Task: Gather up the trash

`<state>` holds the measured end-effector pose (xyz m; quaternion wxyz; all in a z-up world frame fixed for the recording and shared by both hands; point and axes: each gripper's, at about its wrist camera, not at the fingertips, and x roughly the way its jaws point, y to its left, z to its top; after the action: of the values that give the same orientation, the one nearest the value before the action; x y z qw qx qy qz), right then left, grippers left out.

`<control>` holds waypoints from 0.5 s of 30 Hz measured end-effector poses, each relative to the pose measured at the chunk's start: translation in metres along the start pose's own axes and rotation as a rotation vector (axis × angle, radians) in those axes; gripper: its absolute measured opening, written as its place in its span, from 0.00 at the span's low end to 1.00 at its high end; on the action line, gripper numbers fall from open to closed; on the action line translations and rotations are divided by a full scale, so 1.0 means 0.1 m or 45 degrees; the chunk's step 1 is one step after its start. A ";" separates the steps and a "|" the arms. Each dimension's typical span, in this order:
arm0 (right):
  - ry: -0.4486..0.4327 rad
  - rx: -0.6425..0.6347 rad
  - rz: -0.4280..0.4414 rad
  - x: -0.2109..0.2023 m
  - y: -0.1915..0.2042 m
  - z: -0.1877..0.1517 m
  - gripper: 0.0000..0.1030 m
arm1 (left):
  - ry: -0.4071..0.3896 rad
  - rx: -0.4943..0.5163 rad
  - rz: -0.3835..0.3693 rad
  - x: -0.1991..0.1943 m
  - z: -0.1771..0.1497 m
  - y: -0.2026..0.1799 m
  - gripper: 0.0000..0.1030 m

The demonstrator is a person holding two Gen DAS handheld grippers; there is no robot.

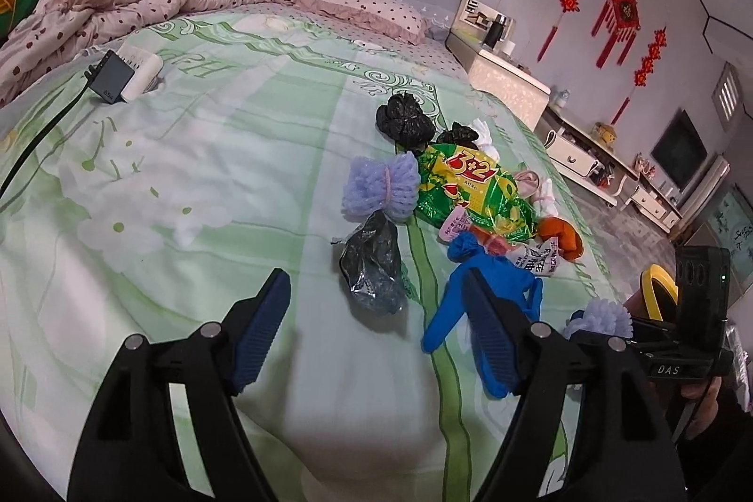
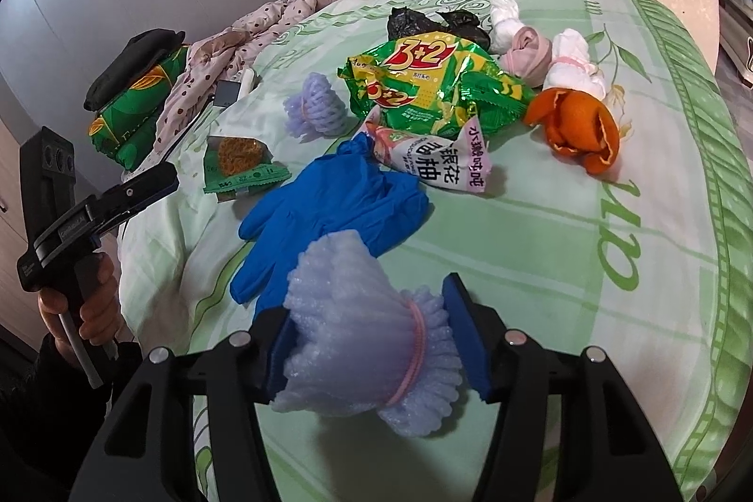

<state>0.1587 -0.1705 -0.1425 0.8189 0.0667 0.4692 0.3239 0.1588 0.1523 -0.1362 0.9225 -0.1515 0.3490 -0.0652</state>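
Observation:
Trash lies on a green bedsheet (image 1: 188, 172). My right gripper (image 2: 372, 337) is shut on a lilac foam fruit net (image 2: 362, 342) tied with a pink band, held above the bed. My left gripper (image 1: 376, 328) is open and empty, just short of a crumpled dark foil wrapper (image 1: 374, 266) and a blue glove (image 1: 475, 290). Farther off lie a second foam net (image 1: 381, 191), a green 3+2 snack bag (image 1: 475, 187), black bags (image 1: 404, 116) and orange peel (image 1: 560, 238). In the right wrist view the glove (image 2: 329, 215), snack bag (image 2: 433, 88), peel (image 2: 579, 130) and a white-pink wrapper (image 2: 437, 158) show.
A black charger with cable and a white power strip (image 1: 127, 71) lie far left on the bed. A dotted quilt (image 1: 117, 3) and pillow (image 1: 362, 3) are at the head. A nightstand (image 1: 508, 78) and low cabinets stand right of the bed. A green box (image 2: 136, 102) sits at the bed's left.

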 end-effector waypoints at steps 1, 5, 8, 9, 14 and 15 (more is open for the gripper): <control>-0.006 -0.002 0.003 -0.01 0.00 0.00 0.53 | 0.005 0.012 0.016 0.04 0.02 -0.02 0.70; -0.023 -0.008 0.016 -0.04 0.01 -0.01 0.53 | 0.057 0.052 0.048 0.31 0.08 -0.11 0.70; -0.028 -0.005 0.024 -0.05 0.00 -0.01 0.53 | 0.095 0.057 0.082 0.54 0.11 -0.14 0.70; -0.028 -0.003 0.027 -0.05 -0.01 -0.01 0.53 | 0.105 0.055 0.103 0.60 0.11 -0.14 0.57; -0.022 0.001 0.054 -0.03 -0.02 -0.01 0.53 | 0.146 0.032 0.141 0.78 0.08 -0.11 0.10; -0.028 -0.003 0.054 -0.04 -0.01 -0.01 0.53 | 0.136 0.040 0.146 0.77 0.08 -0.13 0.08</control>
<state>0.1569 -0.1737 -0.1407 0.8169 0.0794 0.4583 0.3410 0.2214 0.1244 -0.1742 0.9070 -0.1132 0.4047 -0.0258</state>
